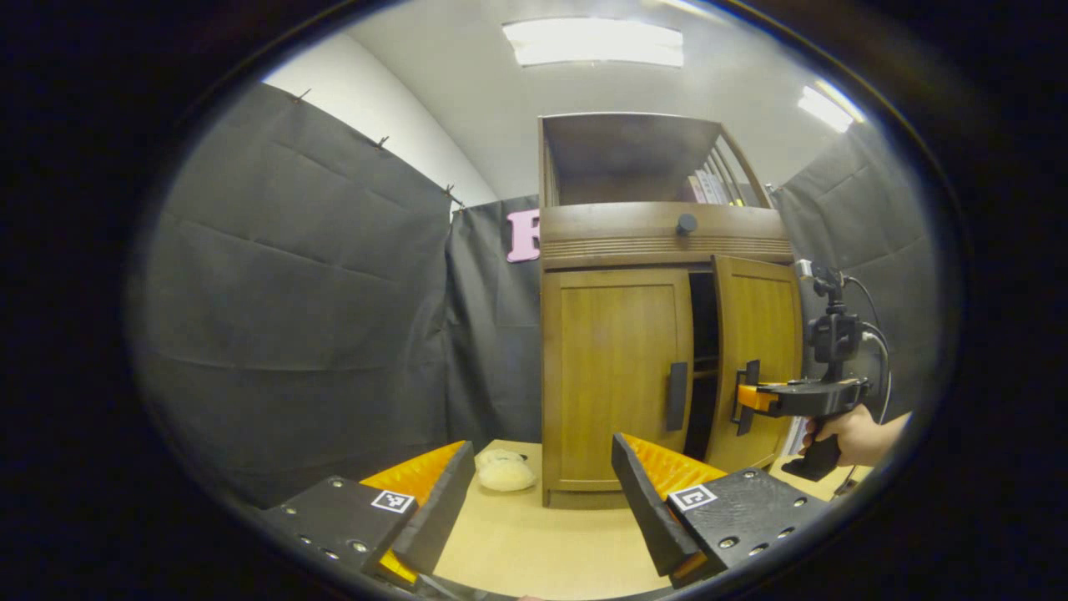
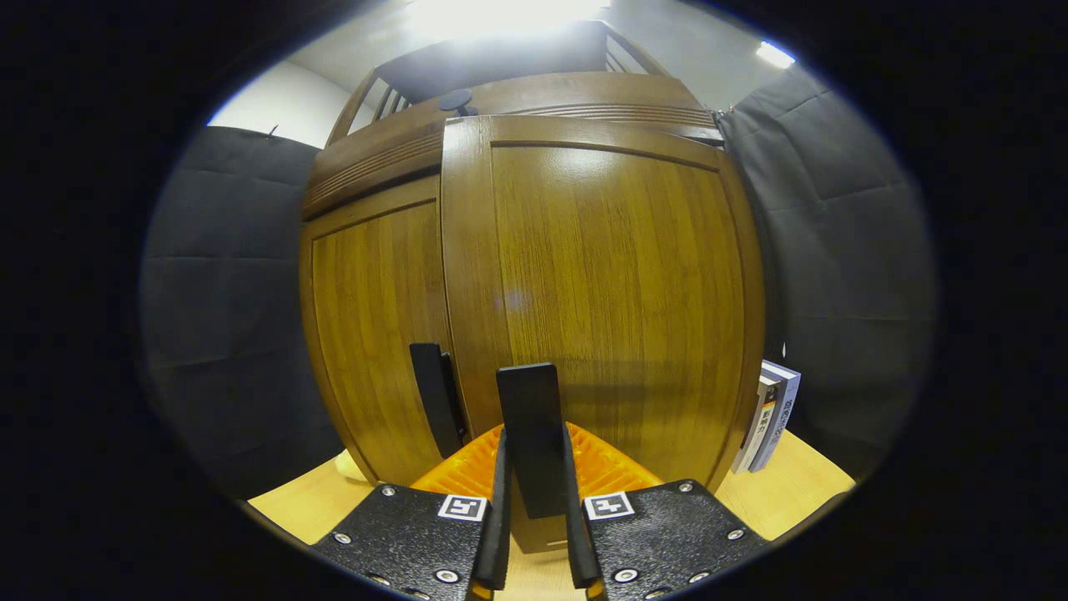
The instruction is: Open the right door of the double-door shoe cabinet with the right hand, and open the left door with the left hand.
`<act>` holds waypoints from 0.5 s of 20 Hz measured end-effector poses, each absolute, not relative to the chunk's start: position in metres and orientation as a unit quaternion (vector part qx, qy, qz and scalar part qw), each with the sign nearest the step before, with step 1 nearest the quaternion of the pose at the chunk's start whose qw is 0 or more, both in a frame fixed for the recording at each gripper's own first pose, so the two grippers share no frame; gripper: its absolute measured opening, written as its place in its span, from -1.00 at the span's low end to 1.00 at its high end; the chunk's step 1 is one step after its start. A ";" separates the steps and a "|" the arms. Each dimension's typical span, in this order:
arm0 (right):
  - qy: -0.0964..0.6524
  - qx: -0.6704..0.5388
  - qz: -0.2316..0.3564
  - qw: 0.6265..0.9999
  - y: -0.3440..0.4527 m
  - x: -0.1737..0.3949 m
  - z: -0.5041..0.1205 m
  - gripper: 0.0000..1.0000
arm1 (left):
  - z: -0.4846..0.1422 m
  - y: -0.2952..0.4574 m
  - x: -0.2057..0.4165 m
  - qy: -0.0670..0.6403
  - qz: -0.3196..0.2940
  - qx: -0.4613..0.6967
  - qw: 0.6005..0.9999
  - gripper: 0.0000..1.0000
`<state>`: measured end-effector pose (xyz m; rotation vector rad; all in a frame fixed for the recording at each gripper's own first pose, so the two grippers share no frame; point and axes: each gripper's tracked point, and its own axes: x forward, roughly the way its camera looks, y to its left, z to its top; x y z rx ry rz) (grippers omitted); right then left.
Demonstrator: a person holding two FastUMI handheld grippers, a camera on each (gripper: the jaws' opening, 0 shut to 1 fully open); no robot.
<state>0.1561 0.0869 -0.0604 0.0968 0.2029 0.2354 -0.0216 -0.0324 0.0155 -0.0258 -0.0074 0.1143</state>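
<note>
A wooden double-door shoe cabinet (image 1: 617, 234) stands on a light table. Its right door (image 1: 755, 351) is swung partly outward, leaving a dark gap beside the left door (image 1: 613, 376), which is flat against the frame with its dark handle (image 1: 677, 396). In the left gripper view the right gripper (image 1: 745, 397), held by a hand (image 1: 851, 436), is closed on the right door's dark handle (image 1: 749, 374). In the right gripper view that handle (image 2: 531, 438) sits pinched between the right gripper (image 2: 534, 501) fingers, with the door (image 2: 609, 284) just ahead. My left gripper (image 1: 538, 501) is open, well short of the left door.
A pale round object (image 1: 504, 472) lies on the table (image 1: 534, 542) left of the cabinet base. Books (image 2: 772, 413) lean against the cabinet's right side. Black cloth walls (image 1: 292, 317) close in on both sides. An upper open shelf (image 1: 634, 163) holds more books.
</note>
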 end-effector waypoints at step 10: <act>0.105 0.052 0.115 0.986 0.052 0.109 -0.057 -0.40 | 0.012 -0.082 -0.008 -0.003 0.014 -0.017 1.000 1.00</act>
